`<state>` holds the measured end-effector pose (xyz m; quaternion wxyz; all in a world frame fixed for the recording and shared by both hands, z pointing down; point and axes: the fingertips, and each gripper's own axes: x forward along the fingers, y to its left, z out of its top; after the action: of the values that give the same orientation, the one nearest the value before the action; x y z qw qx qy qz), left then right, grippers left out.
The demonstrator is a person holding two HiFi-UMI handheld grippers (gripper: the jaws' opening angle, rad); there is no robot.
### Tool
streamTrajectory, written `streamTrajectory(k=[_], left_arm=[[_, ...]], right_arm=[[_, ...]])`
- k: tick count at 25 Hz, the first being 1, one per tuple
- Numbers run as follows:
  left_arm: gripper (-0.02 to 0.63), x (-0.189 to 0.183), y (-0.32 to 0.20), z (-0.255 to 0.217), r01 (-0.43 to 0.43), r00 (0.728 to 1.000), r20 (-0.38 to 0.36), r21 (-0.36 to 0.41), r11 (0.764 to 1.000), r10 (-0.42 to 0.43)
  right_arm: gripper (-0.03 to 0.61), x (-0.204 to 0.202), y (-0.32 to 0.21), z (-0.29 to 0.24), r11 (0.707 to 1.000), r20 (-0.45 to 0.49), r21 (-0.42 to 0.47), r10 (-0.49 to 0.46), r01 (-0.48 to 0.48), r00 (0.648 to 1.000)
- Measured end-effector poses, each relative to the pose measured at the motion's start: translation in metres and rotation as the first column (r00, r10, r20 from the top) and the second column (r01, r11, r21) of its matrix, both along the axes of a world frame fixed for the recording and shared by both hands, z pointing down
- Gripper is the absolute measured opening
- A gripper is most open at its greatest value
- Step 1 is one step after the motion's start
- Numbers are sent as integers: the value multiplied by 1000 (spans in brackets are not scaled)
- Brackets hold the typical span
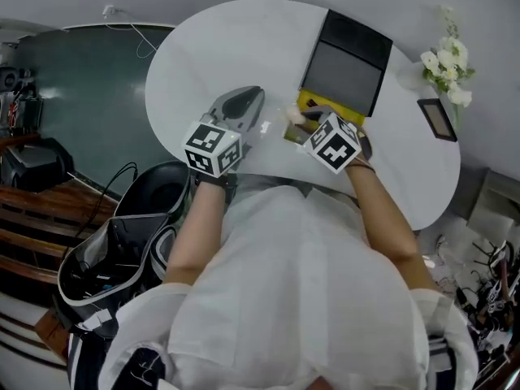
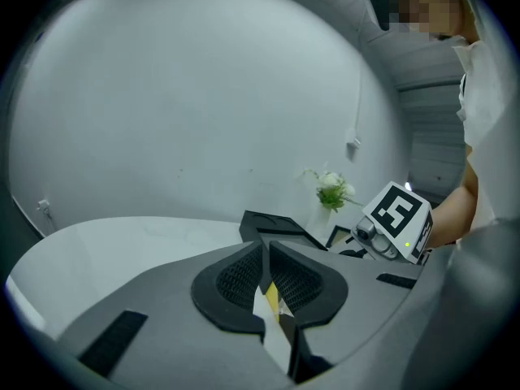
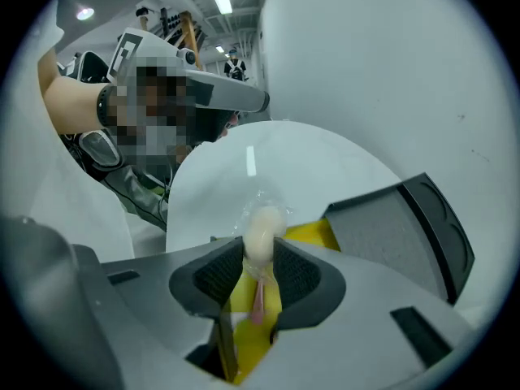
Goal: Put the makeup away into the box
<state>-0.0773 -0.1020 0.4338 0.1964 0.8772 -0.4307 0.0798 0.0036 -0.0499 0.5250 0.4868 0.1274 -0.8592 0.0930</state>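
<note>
Left gripper [image 1: 249, 97]: jaws pressed together, nothing held, over the table's [image 1: 195, 47] middle. Right gripper [image 3: 260, 258]: clamped on pale, clear-wrapped makeup puff [image 3: 262, 227], over the yellow near end of the open black box [image 1: 343, 71], toward the table's far edge.

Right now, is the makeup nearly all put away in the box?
Partway. Done: the black box is open on the white table. In hand: the right gripper is shut on a cream makeup puff in clear wrap, over the box's yellow part. The left gripper is shut, empty. Left: drop the puff in. What's already inside, I can't tell.
</note>
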Motion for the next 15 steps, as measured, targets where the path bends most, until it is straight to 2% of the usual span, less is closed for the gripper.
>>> streamTrajectory(k=[3, 7, 15], left_arm=[[35, 28, -2, 1, -49, 999, 6, 1, 999, 49], [35, 62, -3, 5, -92, 996, 19, -1, 996, 92], [35, 84, 2, -3, -120, 992, 35, -3, 993, 120]], right_arm=[[115, 32, -1, 6, 999, -23, 5, 35, -35, 999], [116, 62, 2, 21, 999, -55, 5, 36, -35, 998], [117, 74, 10, 28, 1000, -74, -4, 5, -5, 997]])
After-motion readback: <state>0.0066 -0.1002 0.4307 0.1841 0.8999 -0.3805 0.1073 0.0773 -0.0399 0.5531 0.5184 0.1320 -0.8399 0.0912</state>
